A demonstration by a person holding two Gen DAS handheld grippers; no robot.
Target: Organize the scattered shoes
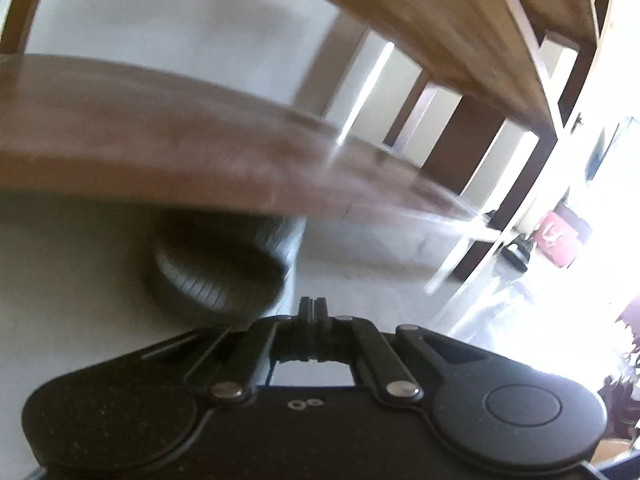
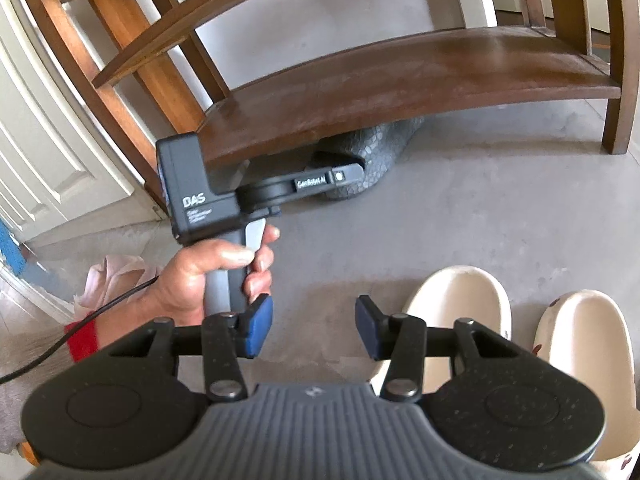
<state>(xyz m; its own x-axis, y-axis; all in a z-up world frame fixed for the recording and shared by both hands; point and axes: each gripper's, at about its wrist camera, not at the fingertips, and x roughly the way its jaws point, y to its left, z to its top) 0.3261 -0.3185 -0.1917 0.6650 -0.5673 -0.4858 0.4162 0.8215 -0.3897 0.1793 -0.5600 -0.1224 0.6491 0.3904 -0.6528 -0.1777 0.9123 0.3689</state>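
Observation:
A dark grey shoe (image 2: 378, 152) with a scale-patterned upper lies on the floor, half under the lowest board of the wooden shoe rack (image 2: 400, 80). The left wrist view is blurred; there the shoe (image 1: 208, 276) shows a ribbed sole, just ahead and left of my left gripper (image 1: 313, 307). That gripper is shut, fingertips together with nothing between them. In the right wrist view a hand (image 2: 208, 272) holds the left gripper (image 2: 354, 170) next to the shoe. My right gripper (image 2: 315, 328) is open over bare floor. Two cream slippers (image 2: 460, 304) (image 2: 584, 332) lie to its right.
A white panelled door (image 2: 48, 140) stands left of the rack. A pink cloth (image 2: 108, 276) and a black cable (image 2: 100, 308) lie at the lower left. Past the rack, a red object (image 1: 560, 236) and another dark shoe (image 1: 516, 254) sit in bright light.

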